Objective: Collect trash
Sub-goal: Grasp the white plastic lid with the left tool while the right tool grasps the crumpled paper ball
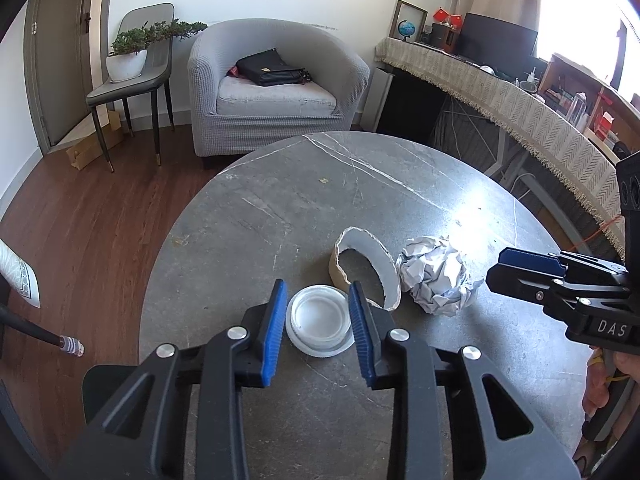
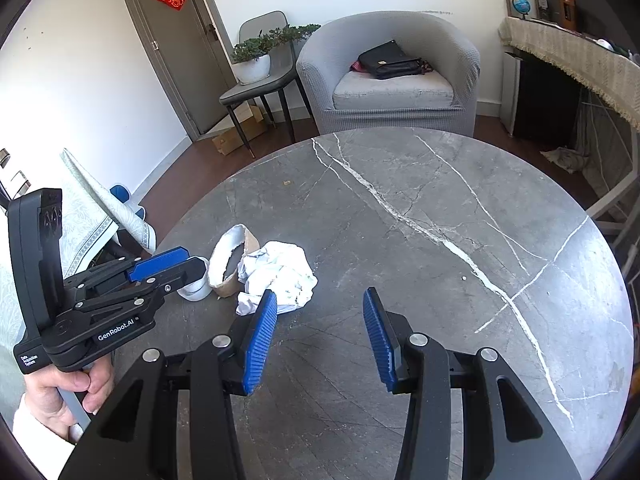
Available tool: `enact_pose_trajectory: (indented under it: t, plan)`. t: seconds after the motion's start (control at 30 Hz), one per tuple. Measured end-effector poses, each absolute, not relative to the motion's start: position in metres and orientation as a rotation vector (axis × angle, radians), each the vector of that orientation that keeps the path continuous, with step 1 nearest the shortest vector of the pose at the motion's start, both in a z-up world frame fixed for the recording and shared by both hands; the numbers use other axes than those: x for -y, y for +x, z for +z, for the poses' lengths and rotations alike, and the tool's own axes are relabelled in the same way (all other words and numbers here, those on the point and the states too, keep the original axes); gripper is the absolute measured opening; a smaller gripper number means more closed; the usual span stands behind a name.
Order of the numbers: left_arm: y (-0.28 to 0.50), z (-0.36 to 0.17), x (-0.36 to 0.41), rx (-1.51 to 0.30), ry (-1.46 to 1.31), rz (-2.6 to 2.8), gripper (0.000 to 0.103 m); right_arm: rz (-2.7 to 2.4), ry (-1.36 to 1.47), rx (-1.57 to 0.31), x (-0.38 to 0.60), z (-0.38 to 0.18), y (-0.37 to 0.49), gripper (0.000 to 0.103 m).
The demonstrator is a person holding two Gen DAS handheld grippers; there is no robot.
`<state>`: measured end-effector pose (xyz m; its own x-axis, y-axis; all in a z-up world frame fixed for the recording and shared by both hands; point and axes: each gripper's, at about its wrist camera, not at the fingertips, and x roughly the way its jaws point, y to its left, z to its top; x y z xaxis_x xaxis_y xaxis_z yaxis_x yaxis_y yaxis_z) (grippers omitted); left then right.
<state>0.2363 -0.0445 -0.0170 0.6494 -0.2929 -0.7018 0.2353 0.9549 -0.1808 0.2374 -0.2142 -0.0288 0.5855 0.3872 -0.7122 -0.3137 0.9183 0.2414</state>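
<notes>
The left tongs [image 1: 318, 312] stood open around the white lid [image 1: 320, 320] on the table [image 1: 280, 208], not squeezing yet. I think they needed to close next. The right tongs [image 2: 320, 320] were open, holding nothing, with the paper ball [image 2: 280, 276] just ahead, to their left.

Dark grey tabletop [image 2: 400, 240] veined with white streaks; white round lid [image 1: 320, 326]; torn paper ring [image 1: 366, 268], white inside, tan cardboard outside; white crumpled paper [image 1: 436, 280] with grey shadows; black left gripper [image 1: 318, 334] with ribbed blue pads; black right gripper [image 2: 320, 338], same blue pads; pale grey armchair [image 2: 390, 76] carrying black bag [image 2: 390, 65]; reddish-brown wood floor [image 1: 88, 208]
</notes>
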Motion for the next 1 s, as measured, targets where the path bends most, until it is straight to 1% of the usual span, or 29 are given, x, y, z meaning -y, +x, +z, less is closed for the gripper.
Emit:
enact_pose_trajectory:
  t: [0.63,0.73,0.77,0.8,0.83,1.0]
  plan:
    - [0.229,-0.009,0.031,-0.803,-0.083,-0.313,0.033,0.41,0.08,-0.857,0.194,-0.03,0.244,0.046]
    - [0.227,-0.007,0.026,-0.8,-0.101,-0.323,0.032,0.401,0.094,-0.852,0.192,-0.03,0.245,0.055]
    - [0.227,-0.005,0.025,-0.8,-0.112,-0.326,0.031,0.404,0.1,-0.852,0.19,-0.03,0.246,0.063]
    - [0.227,-0.005,0.022,-0.8,-0.122,-0.328,0.023,0.405,0.098,-0.853,0.188,-0.03,0.247,0.066]
    - [0.227,-0.005,0.02,-0.803,-0.132,-0.329,0.019,0.399,0.091,-0.856,0.186,-0.031,0.247,0.067]
    - [0.227,-0.007,0.012,-0.818,-0.17,-0.337,0.018,0.381,0.029,-0.876,0.172,-0.039,0.251,0.068]
